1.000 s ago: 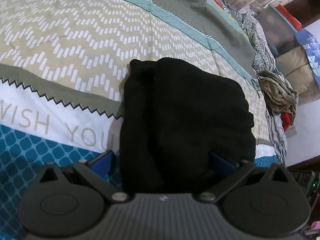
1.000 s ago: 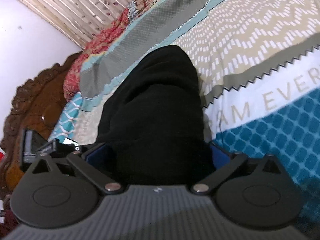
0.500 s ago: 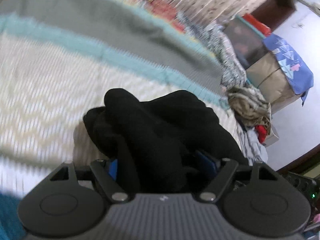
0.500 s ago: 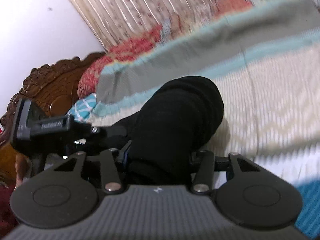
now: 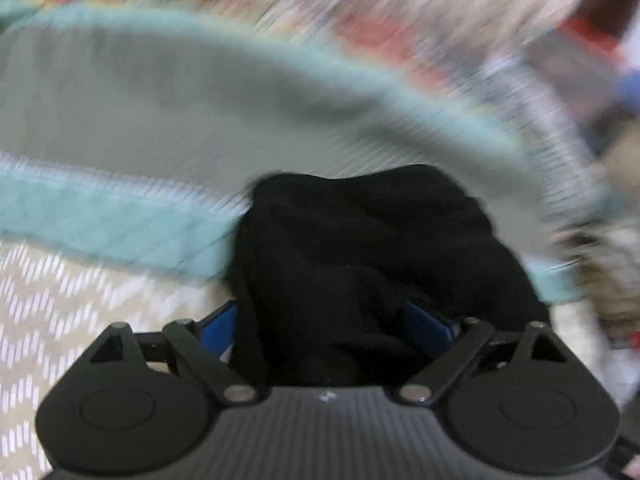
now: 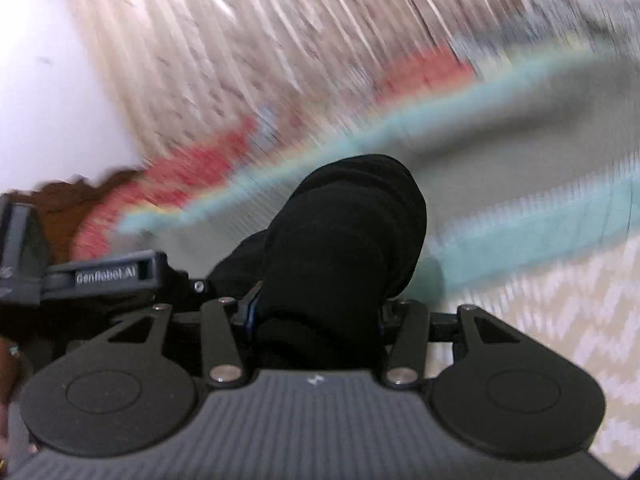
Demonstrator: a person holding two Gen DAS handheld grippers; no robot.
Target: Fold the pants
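The black pants [image 5: 368, 240] are folded into a thick bundle and held off the bedspread [image 5: 120, 120]. In the left wrist view my left gripper [image 5: 324, 320] grips the bundle's near end, its blue pads [image 5: 426, 328] against the cloth on both sides while the jaws are opening. In the right wrist view the same pants [image 6: 344, 232] bulge out of my right gripper [image 6: 316, 308], whose jaws are shut on them about halfway. The housing of the left gripper [image 6: 112, 276] shows at the left, close beside. Both views are blurred by motion.
The bedspread has grey and teal bands [image 6: 540, 232] and a beige zigzag part [image 5: 60, 320]. Red patterned bedding [image 6: 192, 164], a carved wooden headboard [image 6: 80, 200] and a pale curtain [image 6: 260, 40] lie beyond. A heap of clothes [image 5: 608, 280] sits off the right edge of the bed.
Both grippers went from wide open around the flat folded pants to gripping them. The bundle has been lifted and carried from the zigzag part toward the grey and teal bands.
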